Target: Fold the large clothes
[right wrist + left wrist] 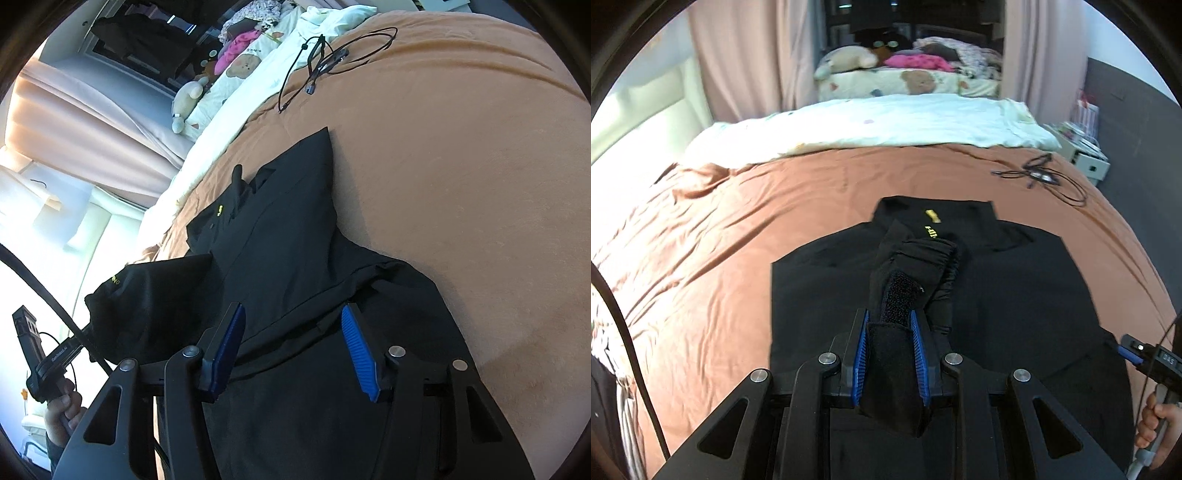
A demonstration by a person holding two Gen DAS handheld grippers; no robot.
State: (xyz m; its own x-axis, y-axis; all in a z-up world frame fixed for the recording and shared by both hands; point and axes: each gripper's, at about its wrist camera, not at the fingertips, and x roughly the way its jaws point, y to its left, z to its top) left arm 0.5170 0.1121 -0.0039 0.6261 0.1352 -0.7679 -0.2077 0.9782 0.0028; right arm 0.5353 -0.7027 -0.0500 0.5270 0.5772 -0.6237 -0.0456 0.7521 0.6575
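Note:
A black jacket (1015, 280) lies flat on the brown bedspread (738, 229), collar with a yellow label at the far end. My left gripper (889, 321) is shut on the jacket's sleeve cuff (905, 284), which has a velcro strap, and holds it above the jacket's middle. In the right wrist view the same jacket (288, 236) lies under my right gripper (293, 325), which is open just above the fabric near its right side. The lifted sleeve (147, 295) hangs at the left there, with the left gripper's body (40, 354) beyond it.
A black cable (1041, 173) lies on the bedspread at the far right; it also shows in the right wrist view (321, 59). A white quilt (879, 122) and pillows with soft toys (849, 59) lie at the head of the bed. Pink curtains (738, 55) hang behind.

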